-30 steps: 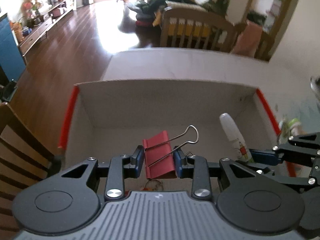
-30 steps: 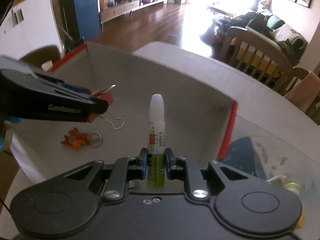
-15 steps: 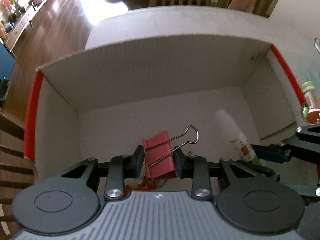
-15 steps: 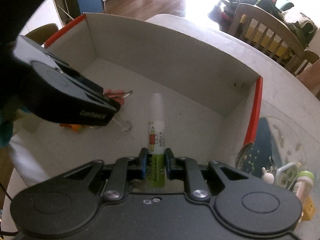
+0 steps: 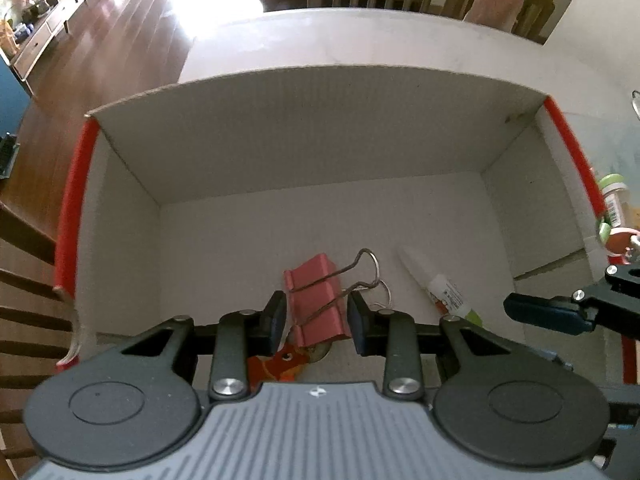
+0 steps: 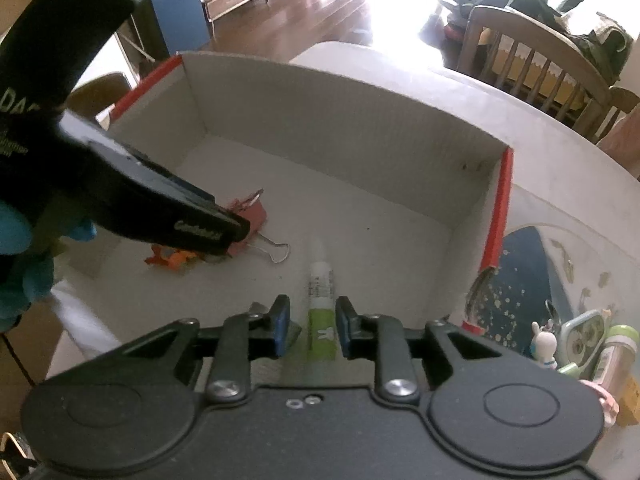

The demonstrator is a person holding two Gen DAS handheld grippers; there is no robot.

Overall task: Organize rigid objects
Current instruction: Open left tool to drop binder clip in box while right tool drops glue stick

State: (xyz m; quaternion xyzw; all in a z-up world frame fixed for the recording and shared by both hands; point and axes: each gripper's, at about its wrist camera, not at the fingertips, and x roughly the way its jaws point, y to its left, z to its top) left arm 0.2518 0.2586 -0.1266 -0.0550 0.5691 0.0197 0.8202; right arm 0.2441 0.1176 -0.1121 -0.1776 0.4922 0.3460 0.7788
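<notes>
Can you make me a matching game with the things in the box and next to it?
Things:
1. binder clip
2. glue stick
3. small bottle with the green cap
4. cardboard box

Descriptions:
A. stands outside the box
B. red, between the left gripper's fingers
C. has red tape on its edges
D. white and green, lying between the right gripper's open fingers

Pairs: 1-B, 2-D, 3-A, 4-C

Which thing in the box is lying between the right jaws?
The glue tube, white with a green end. It lies on the box floor between the open right jaws. The red binder clip sits between the left jaws instead.
</notes>
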